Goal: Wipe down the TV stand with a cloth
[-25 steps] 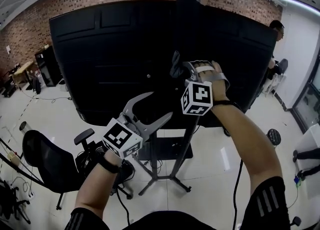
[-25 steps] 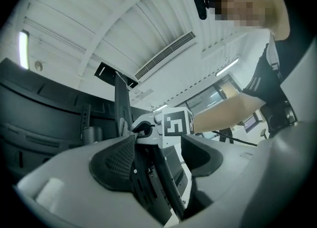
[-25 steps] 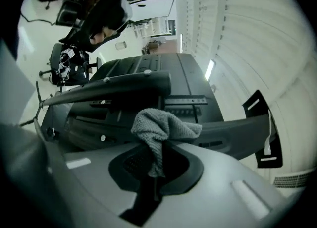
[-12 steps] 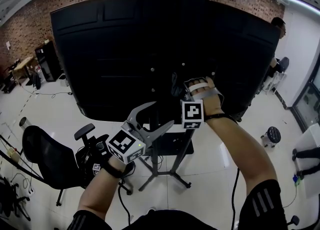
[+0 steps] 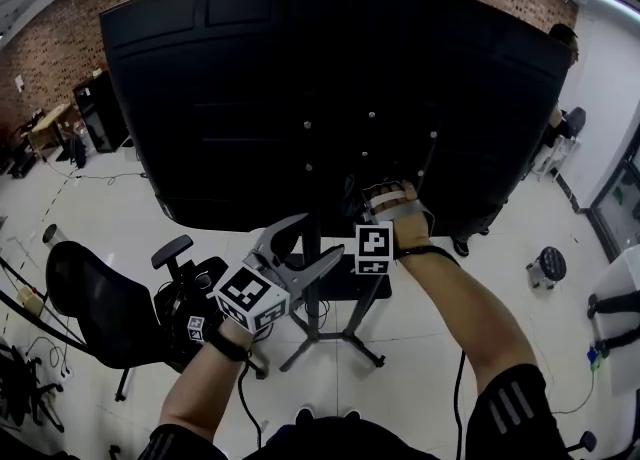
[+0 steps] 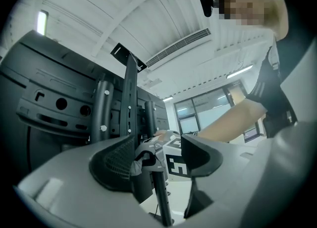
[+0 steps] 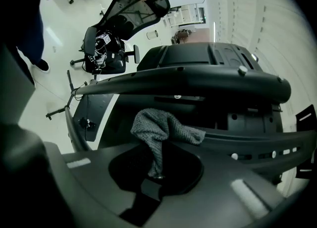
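Cloth (image 7: 161, 130): grey, fine waffle-knit weave.
TV stand (image 5: 311, 320): black poles and bars, small pale screw heads.
TV back panel (image 5: 230, 98): black, matte.
Left gripper (image 6: 157, 158): pale grey shell, dark ribbed inner faces on jaws.
Right gripper (image 7: 156, 172): same grey shell, black between jaws.
Marker cubes (image 5: 250, 300): white with black squares.
Floor (image 5: 120, 208): glossy off-white tiles.
Wall (image 5: 55, 53): red-brown brick.
Office chair (image 5: 95, 310): black.
Sleeves (image 5: 510, 408): black, light stripes.

I see the pale floor (image 5: 110, 218) bearing the TV stand (image 5: 313, 318) on splayed legs, a black office chair (image 5: 95, 313) toward its left edge, a round stool (image 5: 546, 266) toward its right.
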`<state>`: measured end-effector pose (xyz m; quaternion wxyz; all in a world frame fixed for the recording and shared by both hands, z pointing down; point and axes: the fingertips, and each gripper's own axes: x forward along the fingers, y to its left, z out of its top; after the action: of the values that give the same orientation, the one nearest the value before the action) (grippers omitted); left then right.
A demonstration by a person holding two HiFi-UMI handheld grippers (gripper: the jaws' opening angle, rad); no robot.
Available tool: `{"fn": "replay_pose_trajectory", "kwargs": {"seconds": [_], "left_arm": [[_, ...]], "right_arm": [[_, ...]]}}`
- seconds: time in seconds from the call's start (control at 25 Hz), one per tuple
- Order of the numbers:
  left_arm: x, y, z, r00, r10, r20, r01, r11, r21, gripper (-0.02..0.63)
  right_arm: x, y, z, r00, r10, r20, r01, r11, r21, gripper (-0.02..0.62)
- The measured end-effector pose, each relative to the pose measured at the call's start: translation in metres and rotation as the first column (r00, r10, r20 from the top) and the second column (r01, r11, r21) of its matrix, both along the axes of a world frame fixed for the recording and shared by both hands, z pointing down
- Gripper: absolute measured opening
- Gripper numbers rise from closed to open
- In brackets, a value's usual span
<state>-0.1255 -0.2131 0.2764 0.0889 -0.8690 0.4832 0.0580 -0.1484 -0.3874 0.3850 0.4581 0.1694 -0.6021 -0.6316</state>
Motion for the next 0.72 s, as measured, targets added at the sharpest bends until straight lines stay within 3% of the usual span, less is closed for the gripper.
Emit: {"fn": "replay_pose_trajectory", "kwargs": {"seconds": [0.16, 0.28, 0.44, 0.72], "left_arm": [[-0.001, 0.002, 0.012, 1.000, -0.019, -0.008, 0.019, 1.000, -0.014, 0.316], [0.000, 0.007, 0.011, 0.999, -0.037, -0.009, 0.036, 0.999, -0.026, 0.316], [-0.003, 0.020, 0.006, 0.997, -0.072, -0.027, 0.071, 0.997, -0.019, 0.316], [-0.007, 0.051, -0.004, 0.984, -0.175, -0.032, 0.175, 0.984, 0.020, 0.313]], "right_arm": [[0.002, 0.001, 0.021, 1.000, 0.002, 0.009, -0.002, 0.998, -0.067, 0.029], [0.003, 0.015, 0.007, 0.990, -0.013, 0.141, 0.037, 0.985, -0.170, 0.029], [0.008, 0.048, -0.032, 0.928, -0.024, 0.372, 0.157, 0.931, -0.330, 0.029], [0.021, 0.100, -0.095, 0.847, -0.079, 0.525, 0.329, 0.855, -0.402, 0.029]]}}
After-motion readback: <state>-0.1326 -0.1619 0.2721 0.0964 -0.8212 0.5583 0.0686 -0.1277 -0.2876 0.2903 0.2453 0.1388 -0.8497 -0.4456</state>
